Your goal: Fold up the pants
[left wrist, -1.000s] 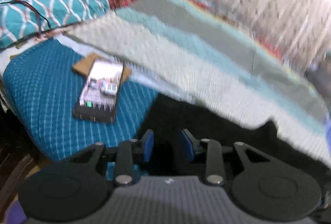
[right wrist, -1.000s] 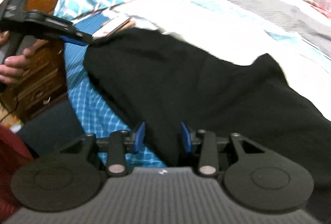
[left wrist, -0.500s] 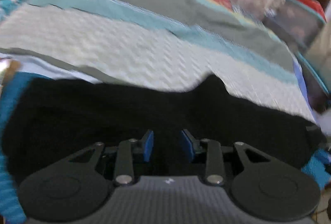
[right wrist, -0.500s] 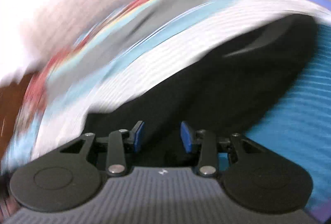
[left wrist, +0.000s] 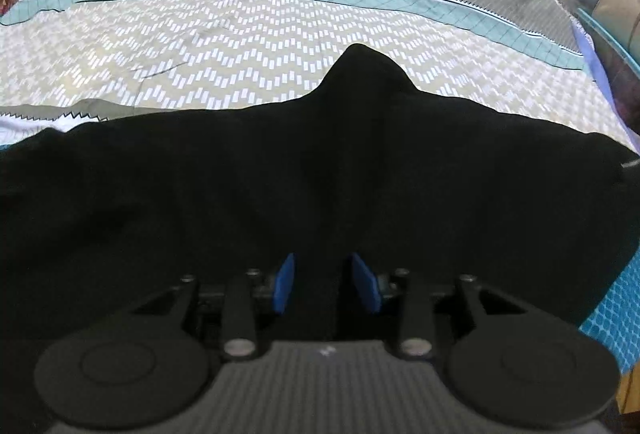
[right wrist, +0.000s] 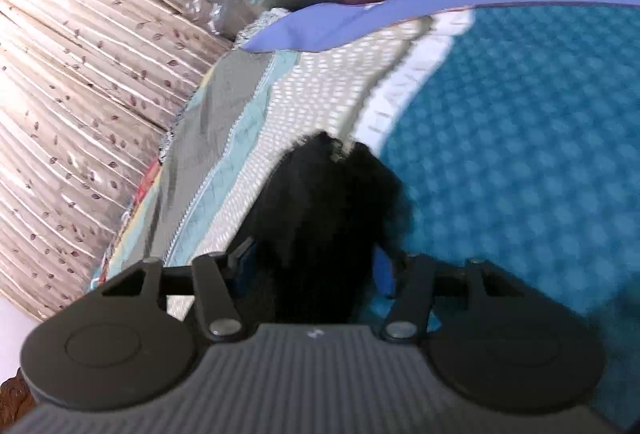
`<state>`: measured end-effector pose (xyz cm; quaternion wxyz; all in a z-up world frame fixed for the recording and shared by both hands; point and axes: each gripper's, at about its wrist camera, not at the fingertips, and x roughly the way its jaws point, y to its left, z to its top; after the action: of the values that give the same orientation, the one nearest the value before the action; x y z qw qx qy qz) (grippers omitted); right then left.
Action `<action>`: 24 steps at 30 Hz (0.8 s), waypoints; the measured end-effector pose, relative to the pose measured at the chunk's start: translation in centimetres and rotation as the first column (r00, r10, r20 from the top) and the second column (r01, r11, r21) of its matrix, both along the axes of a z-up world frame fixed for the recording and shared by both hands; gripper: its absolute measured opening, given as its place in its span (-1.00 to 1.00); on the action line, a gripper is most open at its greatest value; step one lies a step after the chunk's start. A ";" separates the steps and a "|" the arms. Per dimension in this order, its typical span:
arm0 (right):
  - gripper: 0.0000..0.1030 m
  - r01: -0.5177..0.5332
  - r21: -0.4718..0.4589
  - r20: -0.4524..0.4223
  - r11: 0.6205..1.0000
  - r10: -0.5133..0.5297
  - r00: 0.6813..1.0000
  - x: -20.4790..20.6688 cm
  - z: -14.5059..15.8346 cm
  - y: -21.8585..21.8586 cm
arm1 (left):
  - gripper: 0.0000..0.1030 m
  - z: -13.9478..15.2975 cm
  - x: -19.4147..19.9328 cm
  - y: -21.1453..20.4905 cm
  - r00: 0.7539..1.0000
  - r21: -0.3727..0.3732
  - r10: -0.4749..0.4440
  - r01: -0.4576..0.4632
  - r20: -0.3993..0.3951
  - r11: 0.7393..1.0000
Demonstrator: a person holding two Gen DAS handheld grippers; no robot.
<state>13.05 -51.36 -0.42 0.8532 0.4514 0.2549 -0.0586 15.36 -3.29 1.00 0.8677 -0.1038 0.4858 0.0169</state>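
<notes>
The black pants (left wrist: 320, 169) are lying spread lengthwise along the near edge of the bed, folded leg over leg it seems, with the crotch point poking toward the middle of the bed; that flat, stretched lay is leaving the long strip ready to be doubled end to end. The left gripper (left wrist: 325, 284) is hovering over the middle of the near edge of the cloth, its blue pads (left wrist: 283, 284) standing apart with dark fabric showing between them, though whether any fold is actually lying inside the gap is hard to judge against so black a cloth. The right gripper (right wrist: 310, 266) is working at one end of the pants (right wrist: 320, 218), its fingers set wide with a bunched ridge of fabric running between them, probably to pinch that end for lifting; the view there is blurred, so contact is uncertain. The bed is carrying a striped quilt (left wrist: 248, 33) in cream, teal and grey, lying over a blue patterned sheet (right wrist: 520, 153); a pleated curtain (right wrist: 80, 73) is hanging beyond the far edge.
</notes>
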 end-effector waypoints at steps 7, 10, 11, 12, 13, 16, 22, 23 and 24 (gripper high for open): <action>-0.74 0.016 -0.067 0.206 0.998 -0.001 0.979 -2.6 6.4 -0.8 | -0.29 0.2 0.3 -1.1 1.000 0.034 -0.017 0.017 -0.003 0.999; -0.74 0.072 -0.129 0.160 0.989 -0.050 0.986 -5.4 5.8 -1.1 | -0.25 0.0 0.5 -1.6 0.999 0.059 -0.035 0.035 -0.004 0.998; -0.74 0.077 -0.150 0.068 0.986 -0.067 0.995 -5.5 4.6 -1.3 | -0.24 0.1 0.6 -1.7 0.999 0.063 -0.042 0.042 -0.002 0.997; -0.74 0.078 -0.147 -0.020 0.986 -0.082 0.996 -5.5 3.3 -1.6 | -0.24 0.3 0.7 -1.7 0.999 0.061 -0.046 0.046 0.001 0.997; -0.74 0.084 -0.116 -0.073 0.990 -0.093 0.993 -5.9 2.0 -2.0 | -0.24 0.6 0.7 -1.6 0.999 0.049 -0.046 0.046 0.005 0.998; -0.62 0.128 0.033 -0.004 0.991 -0.128 0.992 -8.0 1.0 -3.3 | -0.24 1.8 0.6 -1.3 0.999 0.007 -0.032 0.032 0.030 0.999; -0.37 0.125 0.101 -0.015 0.987 -0.125 0.992 -6.1 1.5 -4.5 | -0.25 2.9 2.3 -4.6 0.993 -0.010 -0.104 0.104 0.063 0.994; -0.33 0.124 0.108 -0.012 0.986 -0.124 0.992 -5.9 1.5 -4.5 | -0.24 2.8 2.4 -5.6 0.990 0.001 -0.129 0.129 0.064 0.992; -0.31 0.126 0.106 -0.006 0.986 -0.126 0.992 -6.1 1.6 -4.5 | -0.23 2.7 2.5 -6.6 0.986 0.014 -0.154 0.154 0.061 0.988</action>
<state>6.94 -55.81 1.18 0.8226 0.5114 0.2283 -0.0986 17.88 -9.87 3.68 0.8815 -0.0624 0.4652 -0.0511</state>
